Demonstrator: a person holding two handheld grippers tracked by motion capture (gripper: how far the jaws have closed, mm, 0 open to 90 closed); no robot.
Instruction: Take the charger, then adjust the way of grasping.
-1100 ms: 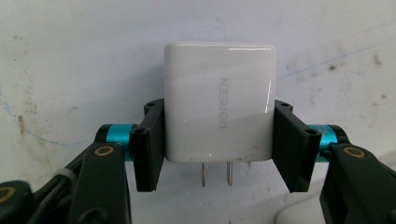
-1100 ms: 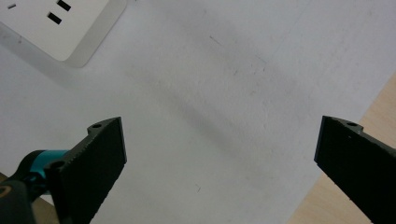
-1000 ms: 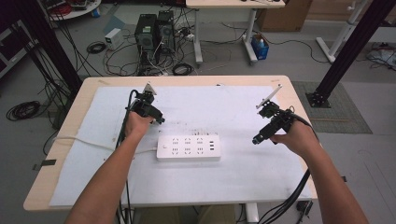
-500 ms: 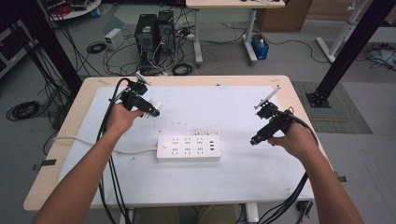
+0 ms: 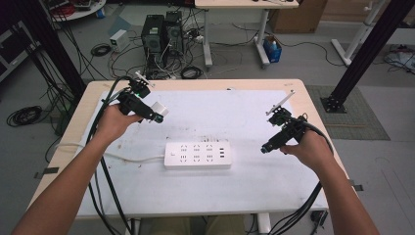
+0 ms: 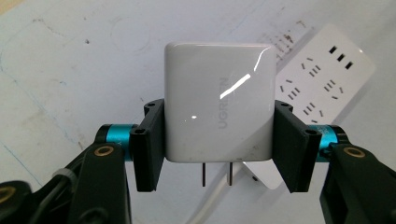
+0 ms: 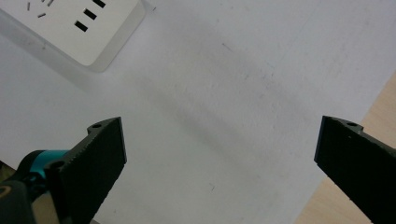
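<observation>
A white power strip [image 5: 197, 155] lies flat near the middle of the white sheet [image 5: 235, 112] that covers the wooden table [image 5: 313, 105], its cord [image 5: 132, 157] running off toward the table's left edge. Behind and to the left of the strip, the person's left hand [image 5: 113, 122] holds the left gripper [image 5: 155, 115] above the sheet, clamped on a white charger [image 5: 160, 108]. In the left gripper view the two black jaws press against the charger's [image 6: 218, 102] opposite sides, its glossy face lettered UGREEN turned toward the camera and its two metal prongs [image 6: 216, 174] pointing down toward the bottom of that view; the power strip [image 6: 322, 84] shows behind it, partly hidden. To the right of the strip, well apart from it, the right hand [image 5: 308, 147] holds the right gripper [image 5: 264, 148] low over the sheet. The right gripper view shows its jaws spread wide with nothing between them, one corner of the strip [image 7: 88, 28] at upper left and bare table wood [image 7: 380, 116] at the far right.
</observation>
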